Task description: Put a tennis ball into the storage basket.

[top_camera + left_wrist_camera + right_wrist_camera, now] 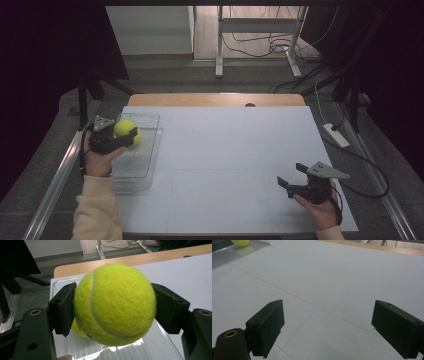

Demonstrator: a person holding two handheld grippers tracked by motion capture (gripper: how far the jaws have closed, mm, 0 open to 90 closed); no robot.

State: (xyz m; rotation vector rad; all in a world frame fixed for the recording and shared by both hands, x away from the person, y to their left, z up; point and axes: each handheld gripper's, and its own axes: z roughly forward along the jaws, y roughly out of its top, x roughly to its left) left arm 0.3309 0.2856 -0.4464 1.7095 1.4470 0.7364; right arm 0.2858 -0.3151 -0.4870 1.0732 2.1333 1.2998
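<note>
item: tennis ball [115, 303], yellow-green felt with a white seam, centre of the left gripper view; in the high view it sits at left, above a clear plastic tray [150, 150]. clamped between the two black jaws of the left gripper [114, 134], one pad on each flank, so this gripper is closed on the ball. the ball bulges well past the pads above and below.

second item: another yellow tennis ball [78, 330], partly hidden under the held one, lying in the tray; its edge also peeks in at the upper left of the right gripper view.

tray: transparent, ribbed floor, shallow rim, at the left edge of the white table [235, 150].

right gripper [289, 183]: lower right of the high view, jaws standing wide apart with nothing between them, over bare table.

risks, as judged:
- contact looks confined to the ball's widest line; a tilt or jolt of the hand could let the round felt roll out of the flat pads.
- a dropped ball would likely bounce off the hard tray, strike the second ball, and roll off the table's left edge.
- lowering straight down may set the held ball on top of the other, pushing both around.
- the light tray could slide if a jaw catches its rim.
</note>
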